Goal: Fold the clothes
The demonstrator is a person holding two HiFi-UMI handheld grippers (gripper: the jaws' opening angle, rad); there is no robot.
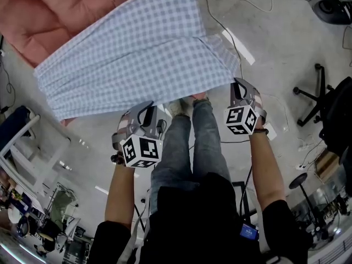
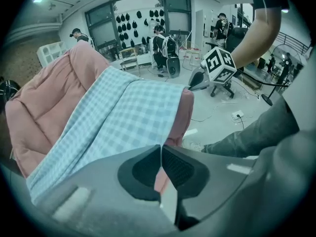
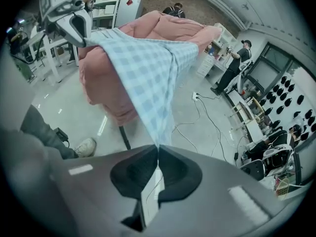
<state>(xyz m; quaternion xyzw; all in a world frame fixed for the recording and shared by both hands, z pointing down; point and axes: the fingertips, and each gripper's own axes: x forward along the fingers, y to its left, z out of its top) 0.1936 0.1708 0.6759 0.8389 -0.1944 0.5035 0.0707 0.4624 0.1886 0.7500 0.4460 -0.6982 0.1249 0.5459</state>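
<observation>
The left gripper [image 1: 147,108] and right gripper [image 1: 237,86] each pinch the near edge of the checked cloth [image 1: 137,48], which stretches from them toward the frame's upper left, over the pink cushion [image 1: 49,15].

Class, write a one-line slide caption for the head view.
Left gripper and right gripper, jaws shut, hold a blue checked cloth spread over a pink padded cushion.

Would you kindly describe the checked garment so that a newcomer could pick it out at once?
Find the big pink quilted cushion. Draped across it is the pale blue-and-white checked cloth garment, its near edge pinched by the left hand-held gripper and the right hand-held gripper. It alone is checked; the cushion is plain pink.
</observation>
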